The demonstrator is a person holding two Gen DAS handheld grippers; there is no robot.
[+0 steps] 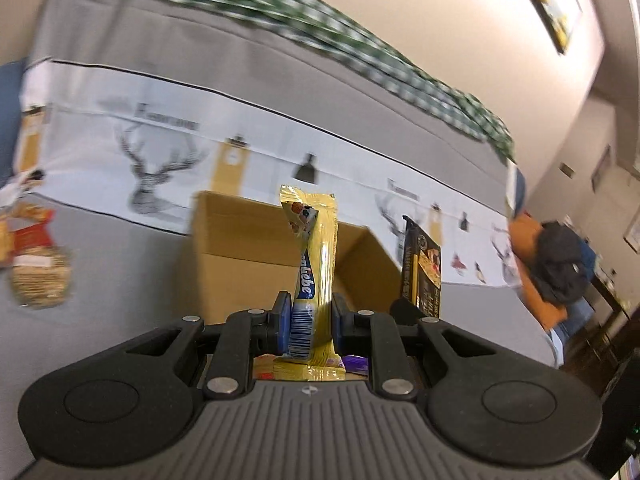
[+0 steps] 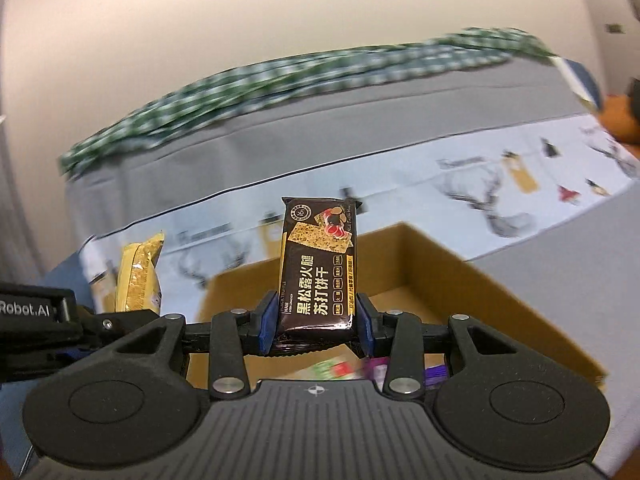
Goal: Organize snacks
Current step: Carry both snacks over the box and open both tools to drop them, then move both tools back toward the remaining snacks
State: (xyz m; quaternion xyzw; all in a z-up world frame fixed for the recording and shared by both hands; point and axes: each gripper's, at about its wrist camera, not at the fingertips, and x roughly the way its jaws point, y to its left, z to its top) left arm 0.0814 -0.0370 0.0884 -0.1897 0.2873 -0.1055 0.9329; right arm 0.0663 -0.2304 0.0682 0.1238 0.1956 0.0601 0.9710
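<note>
The cardboard box (image 2: pixel 460 280) is seen just ahead and below both tools: the left tool (image 1: pixel 310 320) is clamped on an upright yellow snack stick (image 1: pixel 316 264), and the right tool (image 2: pixel 316 322) on an upright black cracker pack (image 2: pixel 318 264).

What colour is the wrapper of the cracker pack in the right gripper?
Black, with gold trim and lettering on the cracker pack; it shows best in the right wrist view.

My right gripper (image 2: pixel 316 322) clamps a black cracker packet (image 2: pixel 318 268) upright between its blue pads (image 2: pixel 267 324), above an open cardboard box (image 2: pixel 460 276). The left gripper (image 2: pixel 80 320), at frame left, holds a yellow snack packet (image 2: pixel 138 276).
</note>
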